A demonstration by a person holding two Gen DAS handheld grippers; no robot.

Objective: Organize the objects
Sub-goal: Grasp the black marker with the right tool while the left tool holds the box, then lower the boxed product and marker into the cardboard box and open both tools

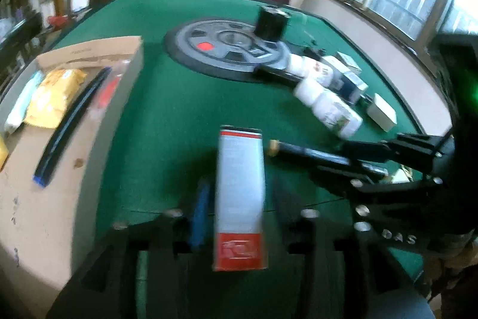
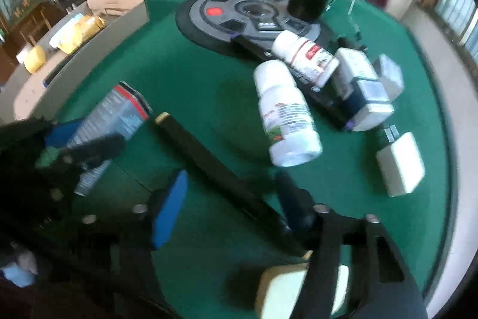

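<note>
Felt of deep green covers the counter [image 1: 179, 109]. In the left wrist view, the left tongs [image 1: 242, 190] stand part open at the bottom centre of the frame. An upright grey carton with red bands [image 1: 240, 193] stands between them; the blue pad [image 1: 200, 214] lies just beside its left face and the other finger is clear of it.

In the right wrist view, the right tongs [image 2: 231, 181] are part open at the lower centre. A long black stick with a pale tip [image 2: 215, 163] lies slanted on the felt between them, apart from the blue pad [image 2: 170, 208]; motion blur hides whether it touches the other finger.

A cardboard tray [image 1: 89, 121] at left holds yellow packets [image 1: 53, 97]. White bottles [image 2: 286, 121] and small white boxes [image 2: 400, 163] lie at right. A black cylinder [image 1: 270, 23] stands on a round grey disc [image 1: 209, 47] at upper centre.
</note>
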